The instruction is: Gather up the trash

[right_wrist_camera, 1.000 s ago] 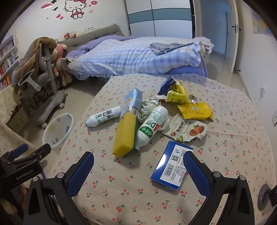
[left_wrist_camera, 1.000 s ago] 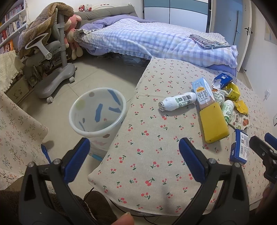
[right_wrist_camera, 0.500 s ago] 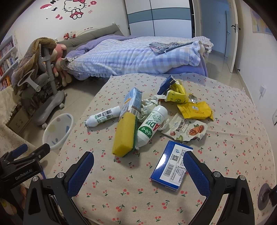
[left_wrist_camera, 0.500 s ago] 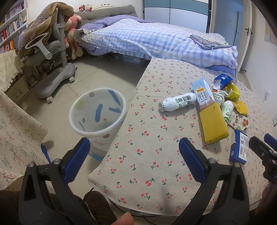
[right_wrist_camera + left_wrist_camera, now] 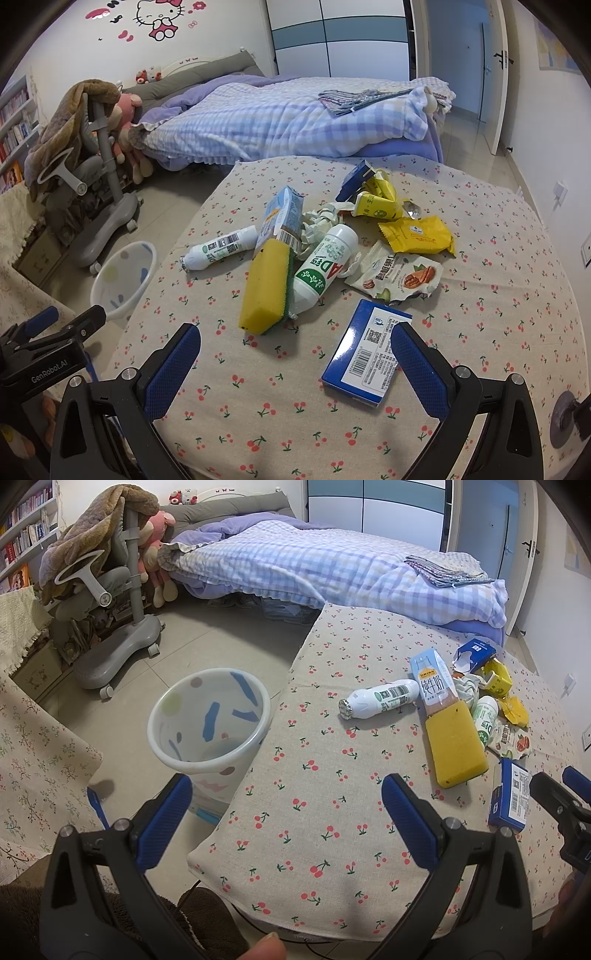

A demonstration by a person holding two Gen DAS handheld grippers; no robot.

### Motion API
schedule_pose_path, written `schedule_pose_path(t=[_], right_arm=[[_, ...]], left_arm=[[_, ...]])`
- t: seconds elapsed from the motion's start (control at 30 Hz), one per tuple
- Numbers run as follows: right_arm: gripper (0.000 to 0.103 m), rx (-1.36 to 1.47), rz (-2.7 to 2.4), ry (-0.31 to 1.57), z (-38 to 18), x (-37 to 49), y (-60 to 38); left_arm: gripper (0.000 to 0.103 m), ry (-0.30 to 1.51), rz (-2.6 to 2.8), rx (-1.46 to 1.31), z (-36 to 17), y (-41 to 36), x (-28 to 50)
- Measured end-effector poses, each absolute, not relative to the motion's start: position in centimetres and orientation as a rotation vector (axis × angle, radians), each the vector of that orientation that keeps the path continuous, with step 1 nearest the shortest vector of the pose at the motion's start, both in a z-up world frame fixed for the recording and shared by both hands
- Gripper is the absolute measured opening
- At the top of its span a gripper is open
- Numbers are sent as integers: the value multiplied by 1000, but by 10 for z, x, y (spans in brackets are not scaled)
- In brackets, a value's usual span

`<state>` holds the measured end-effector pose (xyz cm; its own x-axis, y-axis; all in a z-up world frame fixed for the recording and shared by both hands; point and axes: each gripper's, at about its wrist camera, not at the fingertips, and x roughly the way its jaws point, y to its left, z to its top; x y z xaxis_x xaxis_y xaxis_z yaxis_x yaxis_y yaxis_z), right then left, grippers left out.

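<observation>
Two grippers, both jaws wide apart, holding nothing: left gripper (image 5: 284,812) near the patterned wastebasket (image 5: 210,720) beside the table; right gripper (image 5: 295,358) faces the blue carton (image 5: 365,354), nearest of the clustered trash, likely first pick.

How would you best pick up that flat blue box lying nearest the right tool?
Probably across its two long edges, coming straight down from above. The blue box lies flat on the cherry-print tablecloth, clear of the pile, so its narrow width should fit between the open fingers of the right tool, which is already close.
</observation>
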<state>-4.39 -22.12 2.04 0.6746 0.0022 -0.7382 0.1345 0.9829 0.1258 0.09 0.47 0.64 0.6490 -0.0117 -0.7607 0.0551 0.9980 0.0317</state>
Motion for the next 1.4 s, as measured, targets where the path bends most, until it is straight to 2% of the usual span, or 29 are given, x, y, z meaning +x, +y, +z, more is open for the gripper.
schedule_pose_path(t=[0.93, 1.23, 1.4], right_arm=[[103, 181, -86, 840, 20, -43, -229], [103, 321, -82, 922, 25, -26, -284], [103, 396, -165, 946, 20, -11, -331]], left_arm=[[102, 870, -53, 41, 10, 4, 6], [102, 956, -191, 52, 16, -24, 31], [102, 1088, -331, 112, 8, -58, 74]])
